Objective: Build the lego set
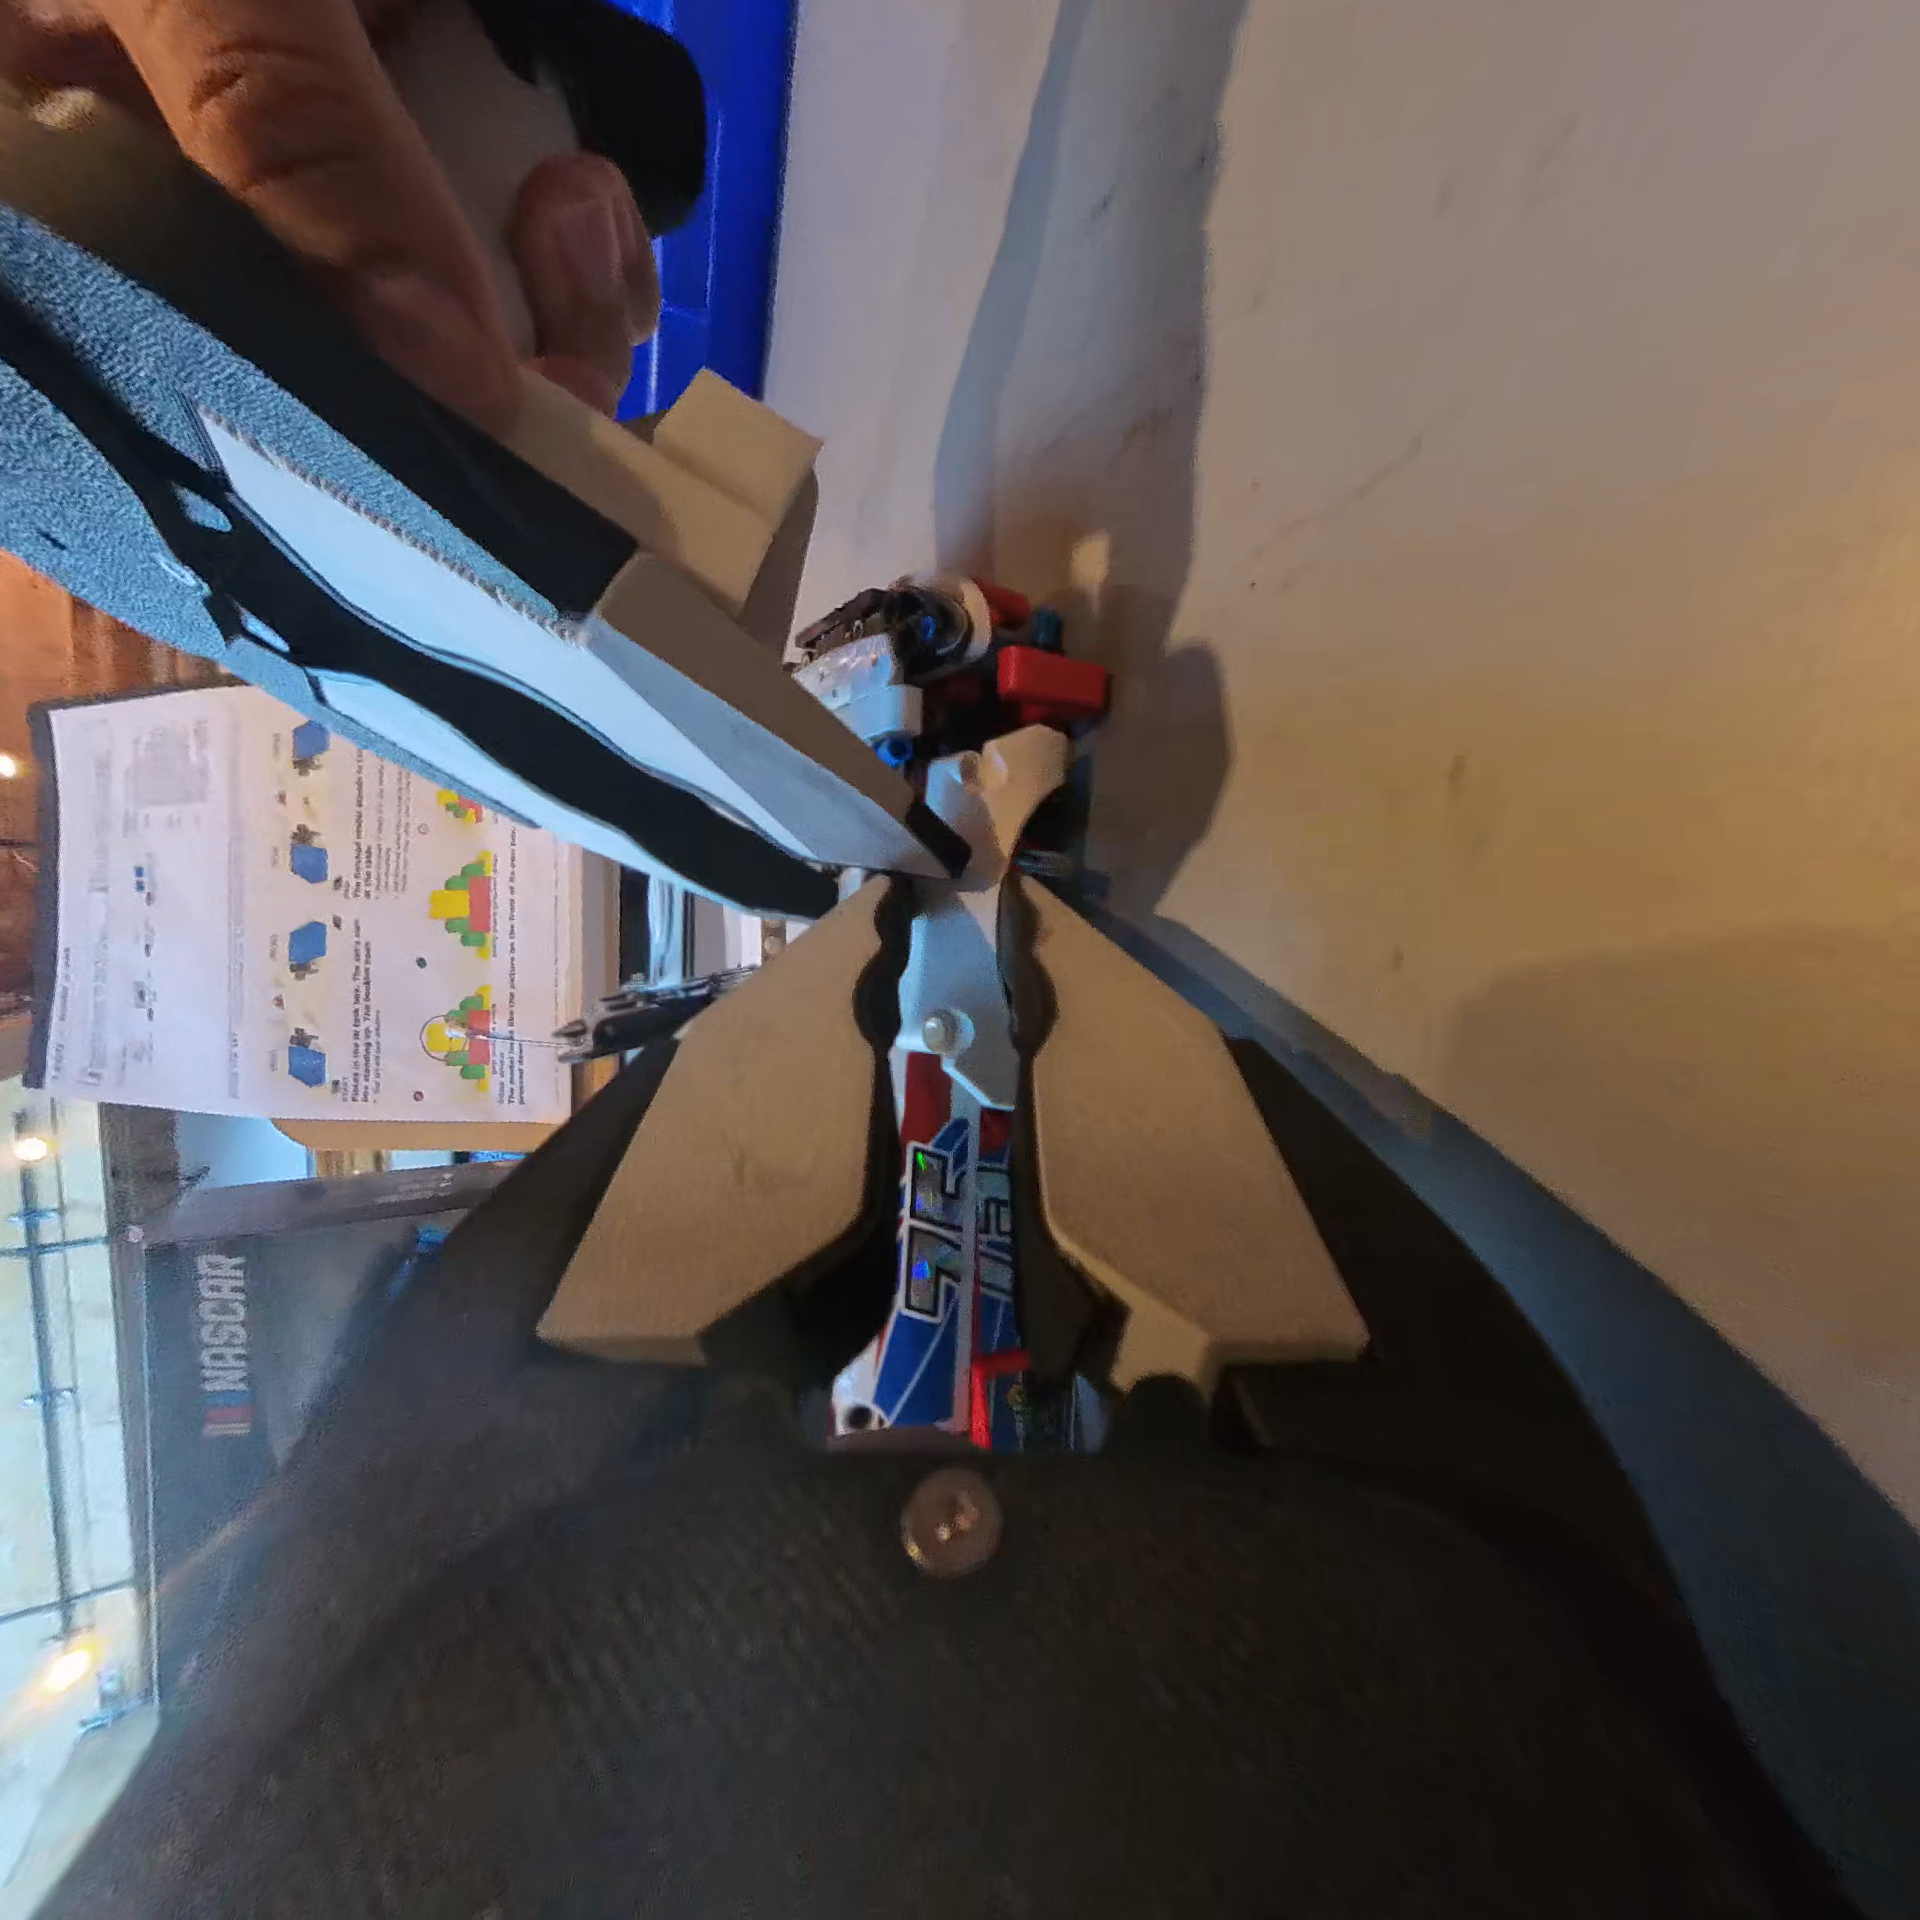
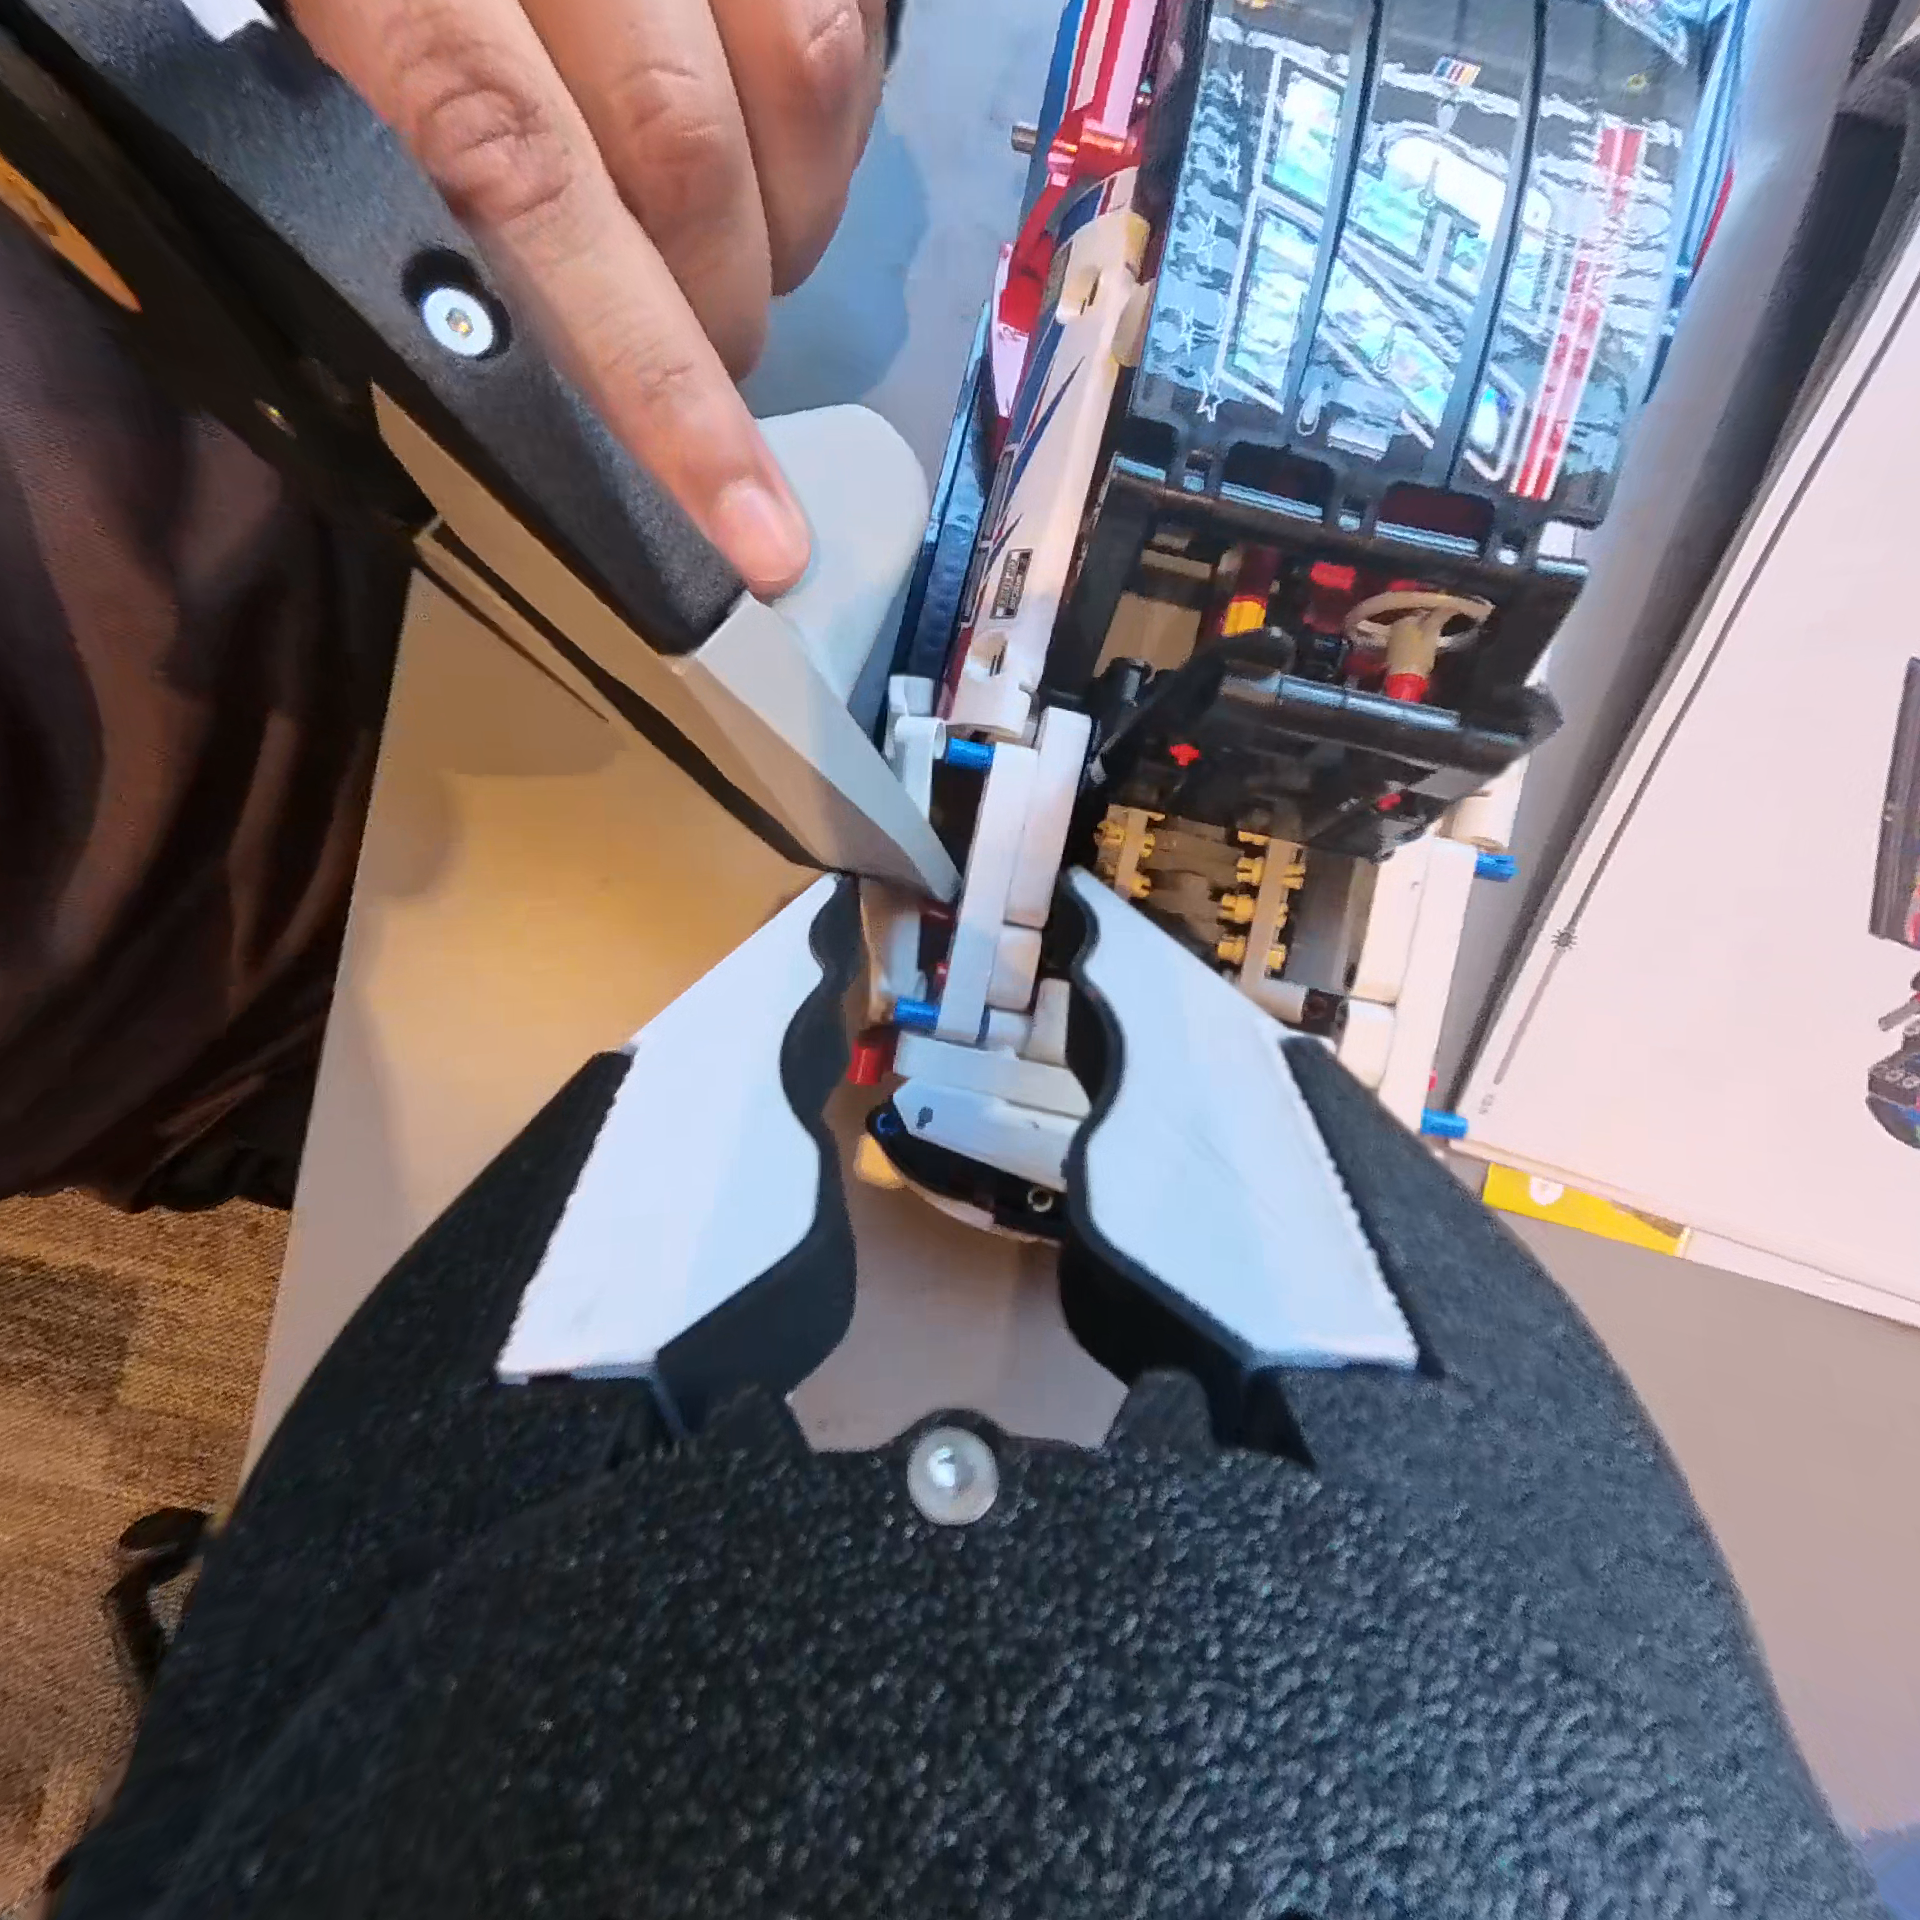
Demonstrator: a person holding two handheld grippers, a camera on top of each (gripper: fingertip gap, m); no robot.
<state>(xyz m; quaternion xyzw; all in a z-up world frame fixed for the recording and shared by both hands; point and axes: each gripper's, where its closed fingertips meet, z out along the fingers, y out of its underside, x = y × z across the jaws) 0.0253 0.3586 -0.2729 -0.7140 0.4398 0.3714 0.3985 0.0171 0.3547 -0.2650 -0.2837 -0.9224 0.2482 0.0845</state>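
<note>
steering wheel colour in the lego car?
Tan/beige steering wheel on a red hub, inside the car; shows best in the right wrist view.

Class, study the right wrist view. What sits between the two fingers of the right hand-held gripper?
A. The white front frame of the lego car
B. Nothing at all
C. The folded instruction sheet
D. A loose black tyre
A: the right hand-held gripper has its fingers on either side of the white front frame of the lego car, and the left hand-held gripper's fingertip meets the same spot.
</note>
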